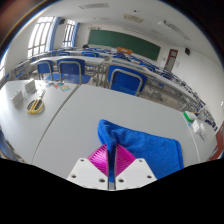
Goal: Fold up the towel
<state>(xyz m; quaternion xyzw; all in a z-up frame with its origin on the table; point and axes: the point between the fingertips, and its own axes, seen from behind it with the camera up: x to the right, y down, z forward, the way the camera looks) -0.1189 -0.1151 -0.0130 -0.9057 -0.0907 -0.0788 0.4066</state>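
Note:
A blue towel (pixel 150 145) lies on the white table (pixel 70 125), just ahead of my fingers and spreading away to the right. My gripper (pixel 113 163) is shut on a fold of the towel: the two magenta pads (pixel 99 158) meet with a thin strip of blue cloth pinched between them. The cloth rises from the pads toward the towel's near corner. The towel's far edge is bunched and slightly raised.
A roll of yellow tape (pixel 36 108) and a small white object (pixel 29 88) sit on the table at the far left. Blue chairs (pixel 71 70) and desks stand beyond the table's far edge. A green item (pixel 187 117) lies at the far right.

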